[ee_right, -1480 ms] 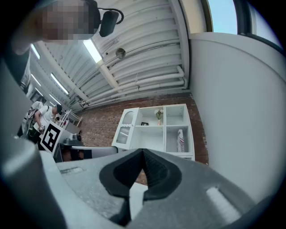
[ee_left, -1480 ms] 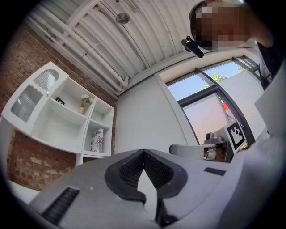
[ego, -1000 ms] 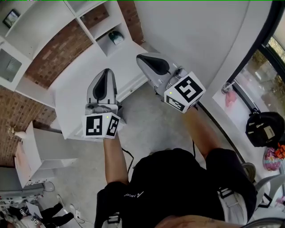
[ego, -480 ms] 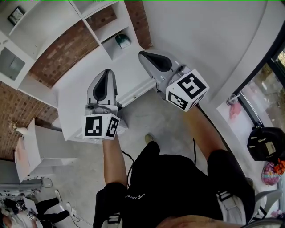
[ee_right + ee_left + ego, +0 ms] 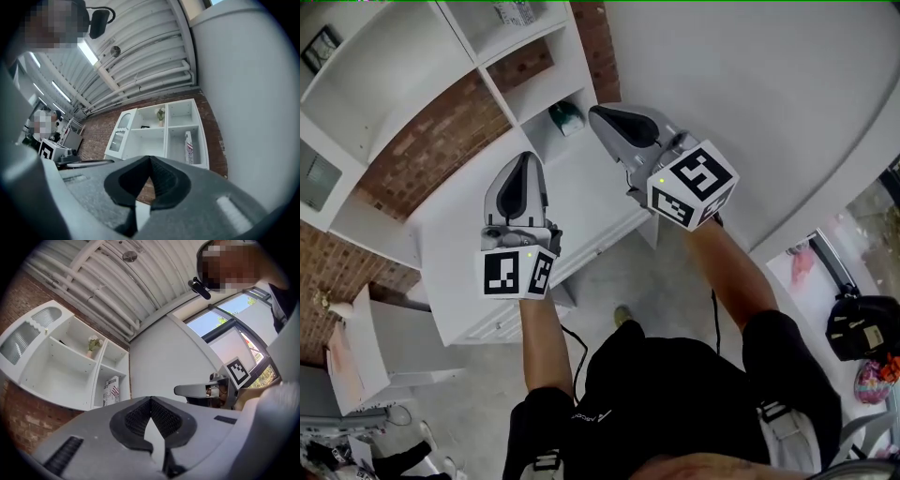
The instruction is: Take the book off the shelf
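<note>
The book (image 5: 189, 147) stood upright in the lower right compartment of the white shelf (image 5: 166, 123), well apart from both grippers. The left gripper (image 5: 150, 400) and right gripper (image 5: 150, 159) had their fingers clenched on nothing. Before reaching in, one should probably open wide and approach the spine squarely.

Bright, even daylight from the window (image 5: 212, 322); fisheye bending and dark vignetted corners in both gripper views.
</note>
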Demonstrator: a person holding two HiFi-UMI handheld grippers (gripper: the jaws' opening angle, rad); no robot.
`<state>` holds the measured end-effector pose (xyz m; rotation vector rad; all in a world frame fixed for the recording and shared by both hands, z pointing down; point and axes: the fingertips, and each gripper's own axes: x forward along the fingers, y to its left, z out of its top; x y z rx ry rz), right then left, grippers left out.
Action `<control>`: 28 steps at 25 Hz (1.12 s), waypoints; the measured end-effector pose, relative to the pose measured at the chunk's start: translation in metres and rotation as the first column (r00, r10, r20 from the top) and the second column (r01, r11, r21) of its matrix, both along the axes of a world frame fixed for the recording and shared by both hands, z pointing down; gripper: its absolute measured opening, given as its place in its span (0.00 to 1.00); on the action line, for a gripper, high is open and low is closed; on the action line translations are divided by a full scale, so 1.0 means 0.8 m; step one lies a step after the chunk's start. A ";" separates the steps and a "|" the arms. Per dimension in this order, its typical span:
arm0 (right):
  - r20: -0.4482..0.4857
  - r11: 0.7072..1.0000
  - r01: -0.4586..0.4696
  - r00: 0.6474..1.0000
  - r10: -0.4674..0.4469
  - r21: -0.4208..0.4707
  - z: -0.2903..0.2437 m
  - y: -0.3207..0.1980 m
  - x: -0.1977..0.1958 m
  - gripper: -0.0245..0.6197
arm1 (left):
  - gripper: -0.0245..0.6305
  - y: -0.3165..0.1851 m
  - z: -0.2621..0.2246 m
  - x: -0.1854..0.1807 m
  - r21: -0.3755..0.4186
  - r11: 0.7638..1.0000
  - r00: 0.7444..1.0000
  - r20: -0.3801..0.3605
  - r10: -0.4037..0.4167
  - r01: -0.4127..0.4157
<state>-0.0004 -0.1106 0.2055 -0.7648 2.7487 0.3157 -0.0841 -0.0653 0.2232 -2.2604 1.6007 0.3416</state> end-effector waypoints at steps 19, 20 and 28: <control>-0.006 0.989 -0.115 0.993 0.115 -0.088 -0.086 -0.346 -0.142 0.04 | 0.03 -0.263 -0.032 -0.134 -0.006 0.999 0.999 0.006 0.046 -0.046; -0.014 0.989 -0.119 0.993 0.118 -0.086 -0.093 -0.361 -0.146 0.04 | 0.03 -0.273 -0.034 -0.137 -0.005 0.999 0.999 0.004 0.039 -0.039; -0.078 0.994 -0.090 0.993 0.085 -0.066 -0.139 -0.470 -0.190 0.25 | 0.03 -0.343 -0.052 -0.149 0.020 0.998 0.998 -0.015 -0.053 0.053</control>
